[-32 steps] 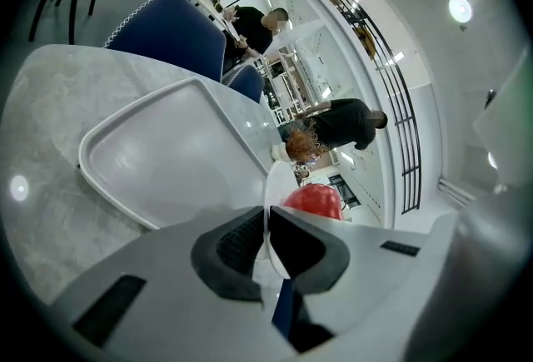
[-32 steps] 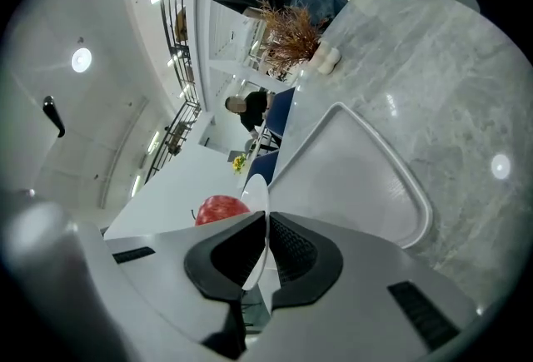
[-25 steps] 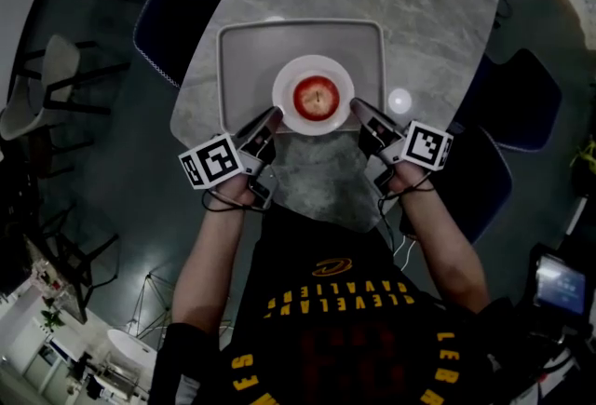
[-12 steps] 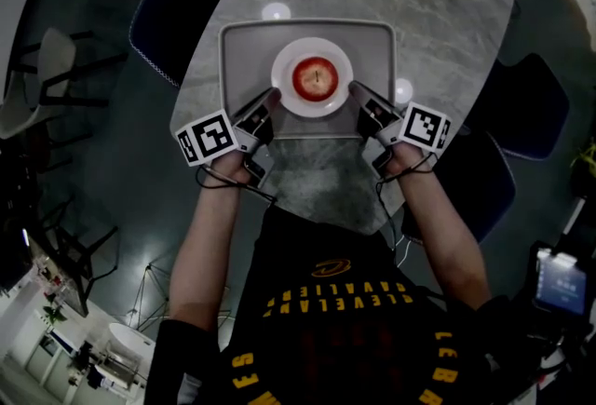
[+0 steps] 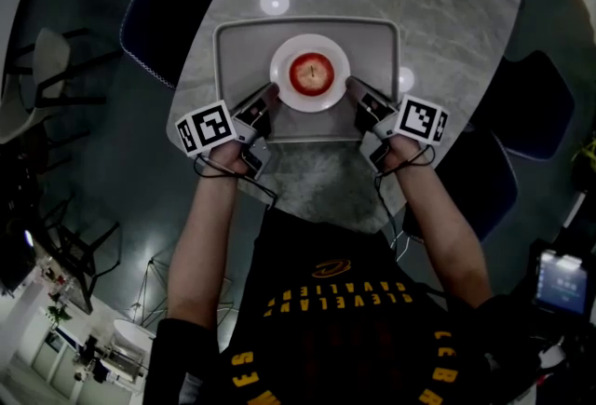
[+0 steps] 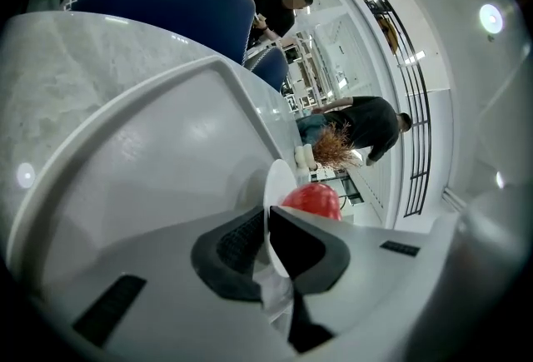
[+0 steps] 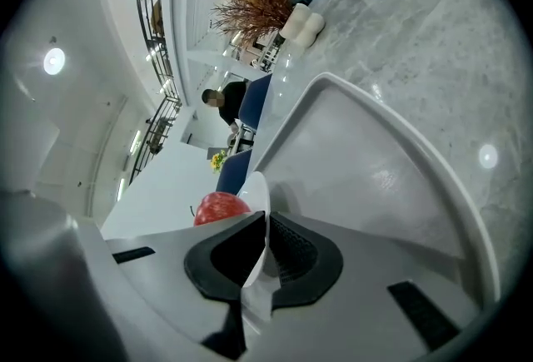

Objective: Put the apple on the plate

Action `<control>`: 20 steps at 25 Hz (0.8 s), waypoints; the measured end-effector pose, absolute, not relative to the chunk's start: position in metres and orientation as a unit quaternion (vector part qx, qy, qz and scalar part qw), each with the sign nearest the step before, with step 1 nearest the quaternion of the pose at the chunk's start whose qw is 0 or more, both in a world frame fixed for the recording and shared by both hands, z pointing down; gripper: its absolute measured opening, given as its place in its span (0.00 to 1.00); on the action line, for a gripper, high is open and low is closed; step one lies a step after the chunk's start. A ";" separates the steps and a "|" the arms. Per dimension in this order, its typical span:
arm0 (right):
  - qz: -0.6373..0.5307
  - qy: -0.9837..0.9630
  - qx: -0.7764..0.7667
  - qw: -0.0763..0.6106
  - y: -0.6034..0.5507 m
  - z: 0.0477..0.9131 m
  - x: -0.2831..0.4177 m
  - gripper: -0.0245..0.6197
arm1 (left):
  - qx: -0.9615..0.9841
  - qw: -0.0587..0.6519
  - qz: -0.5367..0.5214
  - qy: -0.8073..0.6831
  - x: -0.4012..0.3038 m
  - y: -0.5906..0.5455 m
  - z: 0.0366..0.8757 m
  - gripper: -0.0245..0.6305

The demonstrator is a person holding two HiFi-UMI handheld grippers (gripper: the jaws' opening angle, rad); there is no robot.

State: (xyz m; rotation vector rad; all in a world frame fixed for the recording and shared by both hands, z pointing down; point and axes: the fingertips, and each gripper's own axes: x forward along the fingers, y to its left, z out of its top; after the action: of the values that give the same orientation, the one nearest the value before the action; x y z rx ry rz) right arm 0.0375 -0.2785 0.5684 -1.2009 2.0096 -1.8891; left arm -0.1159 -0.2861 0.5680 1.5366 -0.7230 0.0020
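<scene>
1. Centrally: red round apple (image 5: 311, 73), seated at the middle of white round plate (image 5: 311, 44), over grey rectangular tray (image 5: 240, 49) on marble table (image 5: 438, 12).
2. Left gripper (image 5: 270, 94): fingers (image 6: 229, 248) clamped on plate's left rim.
3. Right gripper (image 5: 353, 86): fingers clamped on opposite rim.
4. Apple lies between both, equally near; whether plate touches tray, cannot tell.

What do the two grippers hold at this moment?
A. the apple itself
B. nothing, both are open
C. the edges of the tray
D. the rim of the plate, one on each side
D: the left gripper and the right gripper each pinch the thin white rim of the plate between their jaws, and the apple lies on the plate.
</scene>
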 end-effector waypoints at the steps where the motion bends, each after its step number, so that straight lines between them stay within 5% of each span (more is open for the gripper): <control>1: -0.628 0.664 -0.401 0.064 -0.277 0.565 0.038 0.08 | 0.680 0.661 0.002 -0.317 -0.116 -0.285 0.565 0.07; 20: -0.631 0.659 -0.410 0.010 -0.303 0.604 0.029 0.08 | 0.666 0.659 0.059 -0.345 -0.123 -0.311 0.605 0.08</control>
State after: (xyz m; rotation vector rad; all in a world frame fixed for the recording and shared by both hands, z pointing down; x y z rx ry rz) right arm 0.0289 -0.3035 0.6040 -1.2797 2.0568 -1.9681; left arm -0.1227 -0.3112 0.6049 1.5073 -0.7805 0.1330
